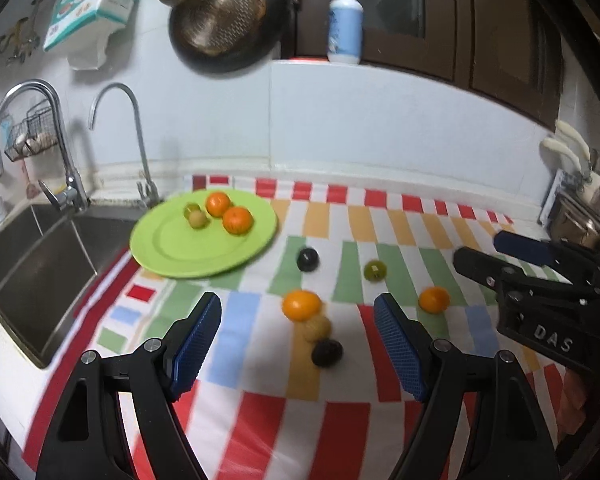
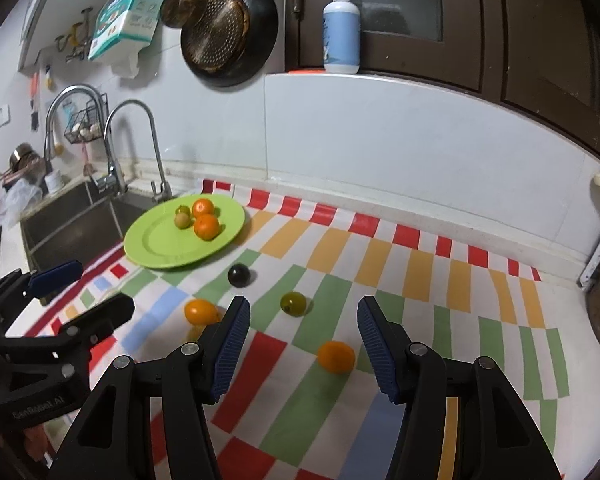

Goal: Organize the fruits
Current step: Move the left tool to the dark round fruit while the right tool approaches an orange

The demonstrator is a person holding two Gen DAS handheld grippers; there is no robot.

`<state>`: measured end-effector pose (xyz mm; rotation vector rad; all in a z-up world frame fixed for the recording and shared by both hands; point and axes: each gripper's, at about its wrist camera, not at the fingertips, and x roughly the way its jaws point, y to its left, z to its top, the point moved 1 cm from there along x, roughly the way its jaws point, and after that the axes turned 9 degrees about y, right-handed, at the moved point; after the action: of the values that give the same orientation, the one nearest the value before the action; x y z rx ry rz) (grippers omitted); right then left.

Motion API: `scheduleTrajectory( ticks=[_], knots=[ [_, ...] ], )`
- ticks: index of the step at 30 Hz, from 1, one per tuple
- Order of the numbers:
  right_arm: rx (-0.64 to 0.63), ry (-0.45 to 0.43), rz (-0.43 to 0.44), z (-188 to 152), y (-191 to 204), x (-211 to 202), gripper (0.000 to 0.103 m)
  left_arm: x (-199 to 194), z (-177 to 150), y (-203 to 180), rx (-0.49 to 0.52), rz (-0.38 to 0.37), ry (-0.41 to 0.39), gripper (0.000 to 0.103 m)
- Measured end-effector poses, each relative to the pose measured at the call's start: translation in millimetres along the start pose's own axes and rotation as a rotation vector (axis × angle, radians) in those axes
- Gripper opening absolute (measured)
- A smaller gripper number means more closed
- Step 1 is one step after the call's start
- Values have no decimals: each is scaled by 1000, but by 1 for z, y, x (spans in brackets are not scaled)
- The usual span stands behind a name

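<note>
Fruits point(image 1: 301, 305), small, round, orange, green, dark

Green plate point(image 1: 172, 254): 1 pc, carrying 4 fruits, i.e. 2 oranges point(image 1: 218, 203) point(image 1: 237, 220) + 2 small green fruits point(image 1: 198, 219) point(image 1: 191, 209). Loose on the striped cloth point(image 1: 380, 216): 6 fruits, i.e. 2 orange point(image 1: 301, 305) point(image 1: 433, 299), 2 dark point(image 1: 308, 259) point(image 1: 327, 353), 1 green point(image 1: 375, 270), 1 tan-yellow point(image 1: 317, 328). Fruit total: 10. Faucets at the sink point(image 1: 40, 280): 2 point(image 1: 28, 140) point(image 1: 126, 136). Pump bottle point(image 1: 345, 24) on ledge: 1. Pans hung on wall point(image 1: 228, 20): 1 dark, plus strainer-type pcs nested in it, qty unclear.
</note>
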<state>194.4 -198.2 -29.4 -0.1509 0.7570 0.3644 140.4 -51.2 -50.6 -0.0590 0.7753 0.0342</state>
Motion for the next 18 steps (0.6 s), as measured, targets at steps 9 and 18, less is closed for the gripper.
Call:
scheduleTrajectory(
  ticks=[9,18],
  knots=[
    [59,84,33,-31,-19,27,57,30,-16,-21,24,-5,85,78],
    [92,168,27,-44,-32,56,57,57,-21,-21,-20,-14,154,69]
  ],
)
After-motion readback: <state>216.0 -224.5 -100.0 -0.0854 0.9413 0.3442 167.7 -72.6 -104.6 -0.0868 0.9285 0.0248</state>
